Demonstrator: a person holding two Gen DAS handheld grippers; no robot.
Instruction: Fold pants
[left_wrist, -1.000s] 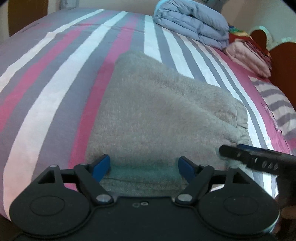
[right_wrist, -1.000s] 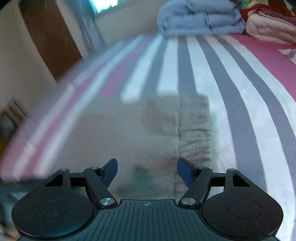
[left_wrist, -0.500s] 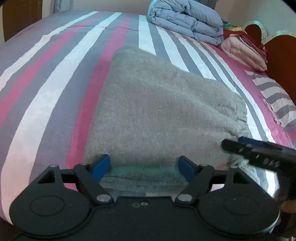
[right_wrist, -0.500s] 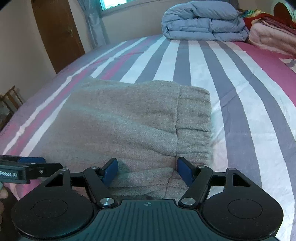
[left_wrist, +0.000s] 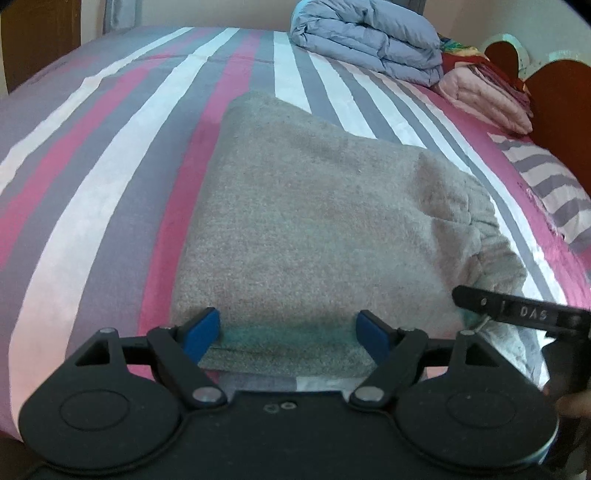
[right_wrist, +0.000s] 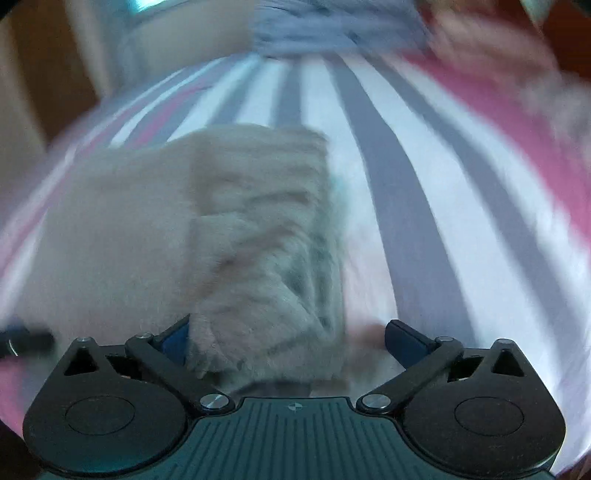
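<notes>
Grey fleece pants (left_wrist: 332, 221) lie folded in a thick stack on the striped bed (left_wrist: 92, 184). My left gripper (left_wrist: 287, 336) points down at the stack's near edge, and its blue pads (left_wrist: 201, 334) press on the fabric that fills the gap. In the blurred right wrist view, the gathered waistband end (right_wrist: 266, 240) of the pants (right_wrist: 110, 229) lies between the jaws of my right gripper (right_wrist: 291, 339). Those jaws are opening, and the right pad (right_wrist: 406, 339) stands clear of the cloth. One black finger (left_wrist: 509, 314) of the right gripper shows at the stack's right corner.
A folded blue-grey duvet (left_wrist: 369, 44) sits at the far end of the bed. Pink folded blankets (left_wrist: 487, 99) and a striped pillow (left_wrist: 546, 184) lie by the wooden headboard (left_wrist: 561, 110). Bare striped sheet (right_wrist: 406, 184) stretches right of the pants.
The right gripper's jaws have spread wide and let go of the waistband end, and its view has shifted and blurred. The left gripper has kept still with the same grip.
</notes>
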